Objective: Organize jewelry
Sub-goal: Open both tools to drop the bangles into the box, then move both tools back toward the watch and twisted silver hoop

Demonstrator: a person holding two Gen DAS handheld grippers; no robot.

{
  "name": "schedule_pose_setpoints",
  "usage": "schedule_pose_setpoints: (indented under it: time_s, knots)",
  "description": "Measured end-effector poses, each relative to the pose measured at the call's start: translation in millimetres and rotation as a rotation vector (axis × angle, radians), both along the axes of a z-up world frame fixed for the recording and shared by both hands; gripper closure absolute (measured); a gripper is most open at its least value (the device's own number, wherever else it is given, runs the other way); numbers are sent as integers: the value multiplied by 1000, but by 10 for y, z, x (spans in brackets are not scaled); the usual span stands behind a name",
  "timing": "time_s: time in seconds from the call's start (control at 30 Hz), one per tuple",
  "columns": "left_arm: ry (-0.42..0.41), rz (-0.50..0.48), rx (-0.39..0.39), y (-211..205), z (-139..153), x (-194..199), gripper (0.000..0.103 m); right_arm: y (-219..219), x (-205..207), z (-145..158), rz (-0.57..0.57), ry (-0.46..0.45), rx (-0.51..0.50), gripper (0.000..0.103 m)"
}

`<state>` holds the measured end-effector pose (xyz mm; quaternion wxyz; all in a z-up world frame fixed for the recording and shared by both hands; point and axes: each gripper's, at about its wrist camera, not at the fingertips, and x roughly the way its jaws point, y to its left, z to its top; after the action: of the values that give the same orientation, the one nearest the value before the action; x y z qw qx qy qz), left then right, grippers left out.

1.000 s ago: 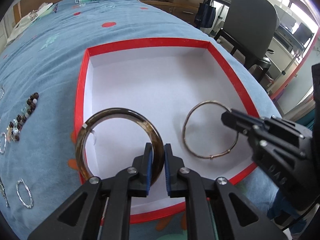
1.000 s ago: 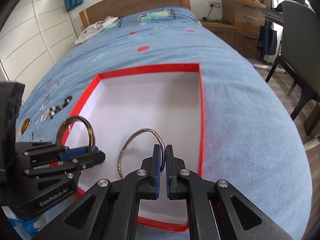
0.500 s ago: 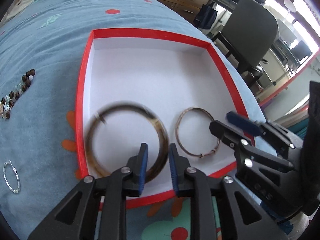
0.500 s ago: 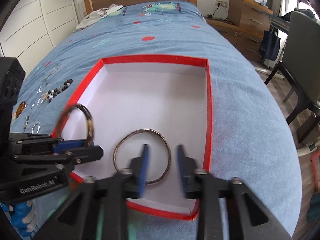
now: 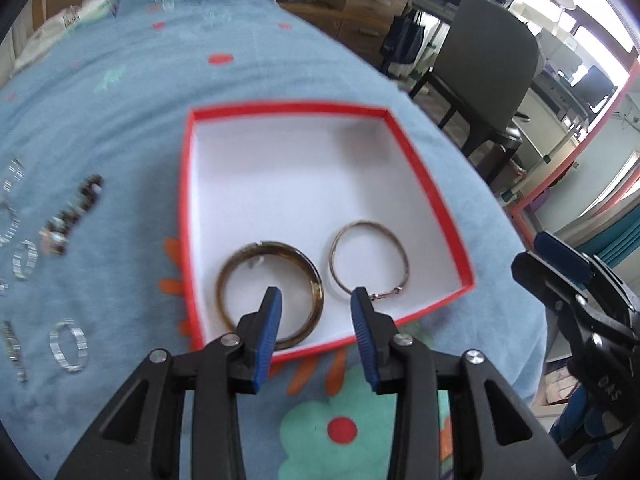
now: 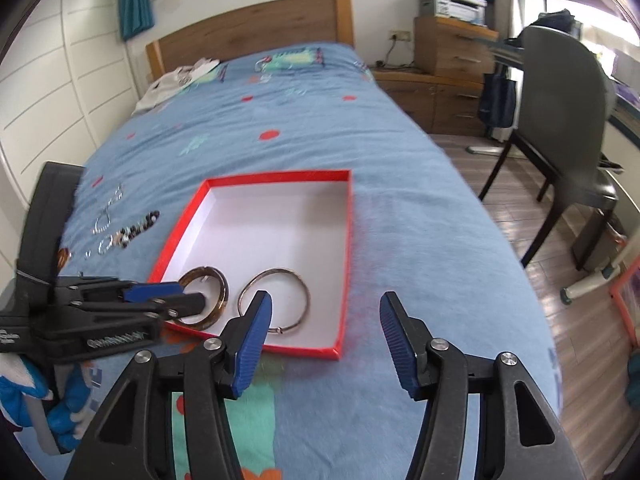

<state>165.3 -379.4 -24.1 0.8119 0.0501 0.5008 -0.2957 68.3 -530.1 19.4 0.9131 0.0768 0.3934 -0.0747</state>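
**Both bangles released into the box**

A second ago each claw was pinched on a bangle; now both have let go and drawn back. The left gripper hangs with its blue-padded jaws spread about halfway, holding nothing, and the right gripper stands wide open and empty, above the near edge of the box.

The thick, dark brown tortoiseshell bangle lies flat on the white floor of the shallow red-rimmed cardboard box, at about 7 o'clock within it. The thin gold wire bangle lies just beside it, at about 5 o'clock, apart from it or barely touching.

That likely settles two pieces. On the blue patterned bedspread, at 9 o'clock from the box, wait the dark beaded bracelet and several silver link rings, well apart from the box. They look like the next pickups, probably for the left claw, which is nearer.
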Motion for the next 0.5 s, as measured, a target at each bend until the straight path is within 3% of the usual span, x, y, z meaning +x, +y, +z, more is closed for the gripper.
schedule_pose_setpoints:
  time_s: [0.17, 0.5]
  knots:
    - [-113, 48, -2, 351, 440, -262, 69, 55, -269, 302, -36, -60, 1, 32]
    - [-202, 166, 30, 1670, 956, -719, 69, 666, -629, 781, 50, -142, 4, 29]
